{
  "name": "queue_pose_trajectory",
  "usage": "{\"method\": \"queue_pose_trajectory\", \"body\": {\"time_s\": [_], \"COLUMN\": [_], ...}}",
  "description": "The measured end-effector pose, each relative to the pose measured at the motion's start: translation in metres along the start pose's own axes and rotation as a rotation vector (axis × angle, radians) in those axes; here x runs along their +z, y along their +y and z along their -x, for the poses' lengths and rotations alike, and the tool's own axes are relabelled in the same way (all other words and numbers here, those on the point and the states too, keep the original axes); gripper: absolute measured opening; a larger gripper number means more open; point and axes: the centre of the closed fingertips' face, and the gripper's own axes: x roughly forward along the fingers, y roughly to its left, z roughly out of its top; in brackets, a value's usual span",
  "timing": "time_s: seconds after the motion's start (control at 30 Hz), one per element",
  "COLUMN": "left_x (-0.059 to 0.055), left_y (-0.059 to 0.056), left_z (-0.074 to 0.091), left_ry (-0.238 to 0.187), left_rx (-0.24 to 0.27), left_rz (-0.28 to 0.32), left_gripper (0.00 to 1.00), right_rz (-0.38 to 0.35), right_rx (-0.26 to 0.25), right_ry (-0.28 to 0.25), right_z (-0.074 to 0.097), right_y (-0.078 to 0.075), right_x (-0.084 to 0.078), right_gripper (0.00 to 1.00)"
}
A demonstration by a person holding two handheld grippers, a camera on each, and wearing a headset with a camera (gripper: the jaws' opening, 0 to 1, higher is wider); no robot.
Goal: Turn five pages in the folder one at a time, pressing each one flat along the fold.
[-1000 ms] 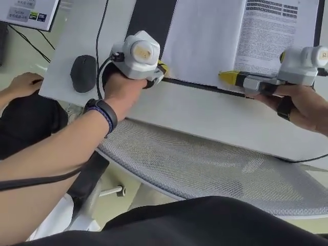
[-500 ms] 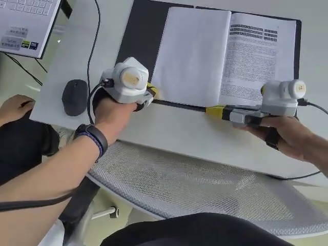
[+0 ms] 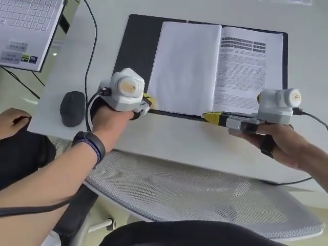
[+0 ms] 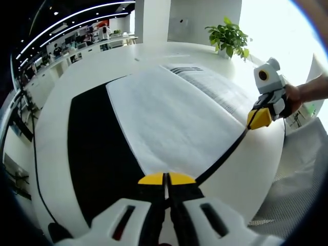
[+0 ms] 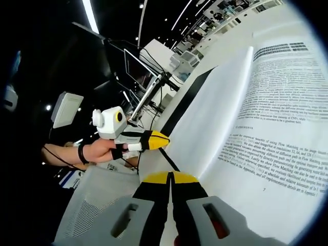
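We are in an open-plan office: a white counter (image 3: 174,136) carries a laptop (image 3: 25,25) and a mouse (image 3: 72,108), a mesh chair (image 3: 195,184) stands below, and strip lights (image 4: 77,20) and a potted plant (image 4: 229,38) show beyond.

The head view looks down from the near side onto the counter (image 3: 195,146). The left gripper view sits low by the near left of the folder (image 3: 134,48), facing far-right; the right gripper view faces left. All share the folder.

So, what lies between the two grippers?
The near edge of the page and folder, between left gripper and right gripper, in the head view.
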Motion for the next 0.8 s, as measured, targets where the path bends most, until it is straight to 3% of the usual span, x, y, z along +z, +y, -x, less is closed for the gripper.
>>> {"method": "queue_pose_trajectory", "body": {"time_s": [0.2,0.27,0.37,0.57,0.8], "left_x": [0.005,0.010,0.015,0.018,0.029], "left_y": [-0.003,-0.003,-0.003,-0.001,0.001], "left_z": [0.005,0.010,0.017,0.027,0.043], "left_ry": [-0.012,-0.039,-0.054,-0.060,-0.085], "left_rx": [-0.014,-0.016,-0.018,-0.015,-0.009], "left_rz": [0.036,0.054,0.060,0.038,0.006], "left_gripper": [0.09,0.10,0.19,0.28,0.38], "right_rz": [0.049,0.119,0.150,0.201,0.234], "right_rx": [-0.072,-0.132,-0.149,-0.265,-0.369], "right_ry": [-0.069,-0.044,-0.053,-0.107,-0.160], "right_z": [0.016,0.023,0.031,0.056,0.089], "right_y": [-0.002,-0.007,-0.003,-0.012,-0.019], "right_x": [0.024,0.026,0.030,0.043,0.055], "right_gripper": [0.05,0.06,0.12,0.25,0.37]}}
